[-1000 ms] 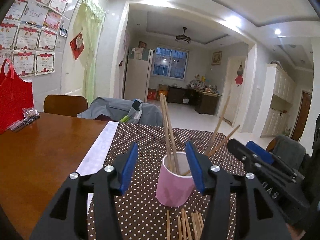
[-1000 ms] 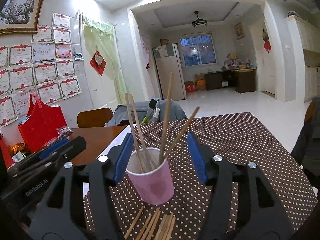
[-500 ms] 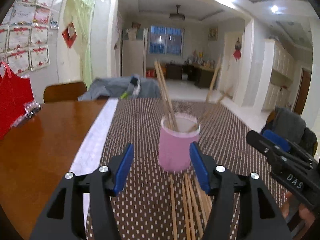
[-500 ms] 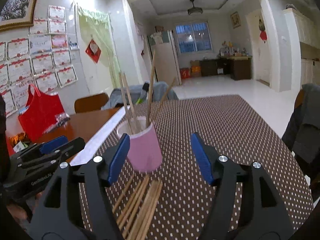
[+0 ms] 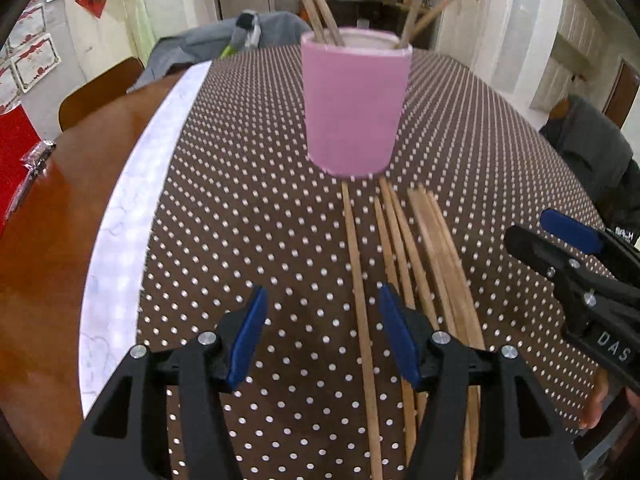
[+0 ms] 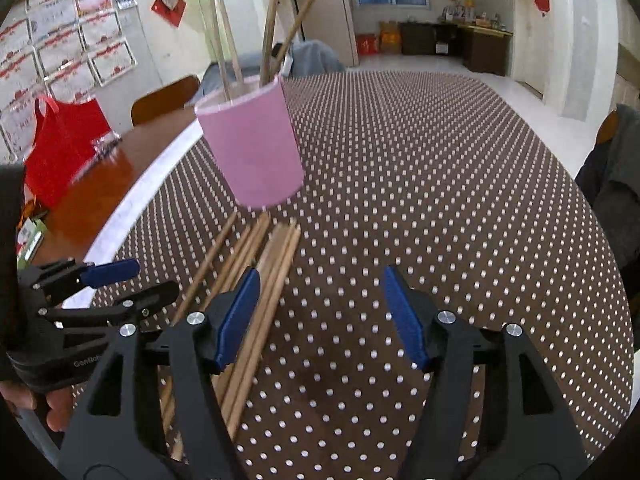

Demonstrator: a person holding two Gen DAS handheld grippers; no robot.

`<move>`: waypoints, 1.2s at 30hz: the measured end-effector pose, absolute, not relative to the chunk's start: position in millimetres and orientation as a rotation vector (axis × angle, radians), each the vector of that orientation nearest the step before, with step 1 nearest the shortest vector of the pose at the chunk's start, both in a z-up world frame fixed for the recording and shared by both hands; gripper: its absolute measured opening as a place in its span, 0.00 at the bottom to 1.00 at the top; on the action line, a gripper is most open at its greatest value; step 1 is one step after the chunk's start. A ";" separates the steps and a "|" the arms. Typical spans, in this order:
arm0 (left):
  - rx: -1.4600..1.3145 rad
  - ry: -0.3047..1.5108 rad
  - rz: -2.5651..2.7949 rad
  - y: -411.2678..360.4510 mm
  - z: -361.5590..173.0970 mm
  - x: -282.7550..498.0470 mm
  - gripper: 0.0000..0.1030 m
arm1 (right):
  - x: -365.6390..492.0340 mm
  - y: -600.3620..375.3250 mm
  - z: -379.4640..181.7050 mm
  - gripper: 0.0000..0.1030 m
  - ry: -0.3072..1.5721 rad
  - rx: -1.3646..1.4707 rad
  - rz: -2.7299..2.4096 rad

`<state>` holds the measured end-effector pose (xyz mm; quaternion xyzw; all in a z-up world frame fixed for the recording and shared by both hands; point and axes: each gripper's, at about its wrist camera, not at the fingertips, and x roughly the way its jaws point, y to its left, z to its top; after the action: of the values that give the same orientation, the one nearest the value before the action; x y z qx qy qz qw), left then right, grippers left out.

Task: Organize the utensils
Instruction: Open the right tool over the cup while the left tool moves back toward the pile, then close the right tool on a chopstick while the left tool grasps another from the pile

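Chopsticks (image 5: 404, 240), pale wood, lie loose below a pink cup (image 5: 354, 100). One crosses between the left gripper's (image 5: 320, 328) wide, empty jaws; the right gripper (image 6: 320, 312) gapes empty beside them.

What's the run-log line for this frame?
left gripper: open, over one loose chopstick | right gripper: open, empty, beside chopstick pile | pink cup: upright, holds chopsticks | stage: reaching

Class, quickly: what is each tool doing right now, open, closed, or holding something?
Left tool: open, holding nothing; one loose wooden chopstick lies between its jaws.
Right tool: open, holding nothing.
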<state>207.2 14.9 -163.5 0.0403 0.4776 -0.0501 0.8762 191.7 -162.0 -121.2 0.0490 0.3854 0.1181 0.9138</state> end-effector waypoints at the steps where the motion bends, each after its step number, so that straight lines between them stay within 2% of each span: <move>1: 0.092 1.003 -0.101 14.7 -166.6 209.9 0.56 | 190.5 -160.9 -123.6 0.62 0.803 0.093 0.247; 14: 0.099 1.019 -0.063 19.1 -176.4 213.2 0.56 | 183.3 -130.8 -146.3 0.62 0.868 -0.084 0.239; 30: 0.083 1.027 -0.076 19.8 -178.8 213.9 0.56 | 188.8 -112.1 -144.0 0.63 0.906 -0.171 0.193; 32: 0.093 1.038 -0.065 19.1 -181.5 215.6 0.56 | 190.4 -111.5 -144.4 0.67 0.909 -0.180 0.185; 36: 0.085 1.038 -0.060 20.0 -180.8 216.7 0.56 | 198.2 -117.5 -148.8 0.69 0.945 -0.162 0.185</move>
<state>216.7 20.0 -180.8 0.0405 0.4959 -0.0286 0.8669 198.2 -117.5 -148.8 -0.0777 0.4538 0.0888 0.8833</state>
